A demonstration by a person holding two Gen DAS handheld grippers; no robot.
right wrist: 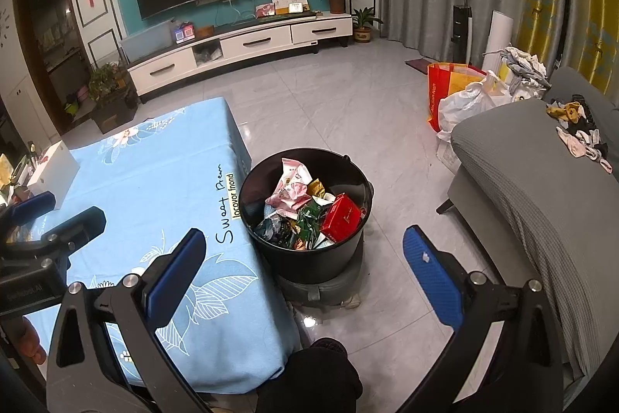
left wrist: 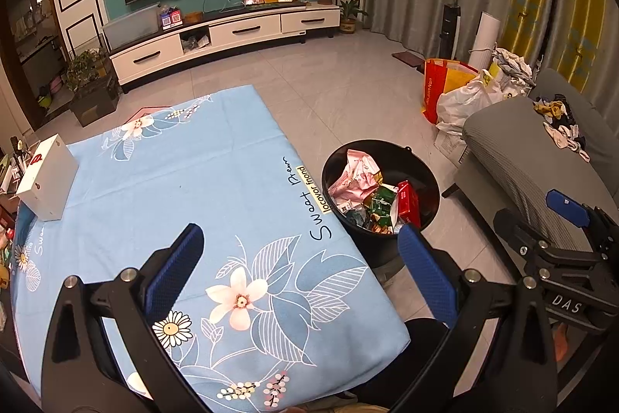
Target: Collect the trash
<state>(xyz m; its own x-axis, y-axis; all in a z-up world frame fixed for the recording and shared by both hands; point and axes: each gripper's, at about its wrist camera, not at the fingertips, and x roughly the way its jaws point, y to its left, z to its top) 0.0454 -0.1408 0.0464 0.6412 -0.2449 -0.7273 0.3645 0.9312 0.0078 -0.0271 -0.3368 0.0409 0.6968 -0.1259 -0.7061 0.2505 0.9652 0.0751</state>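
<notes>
My worry is a pointless grab at the white box (left wrist: 46, 179) on the far corner of the blue floral cloth (left wrist: 185, 177); it may not be trash at all, and I see no loose scraps on the cloth. The trash (right wrist: 305, 211) sits heaped in the black bucket (right wrist: 309, 260) beside the table (rim near the cloth edge, easy to knock). My left gripper (left wrist: 300, 266) hovers spread wide and empty over the cloth, my right gripper (right wrist: 303, 268) likewise over the bucket.
</notes>
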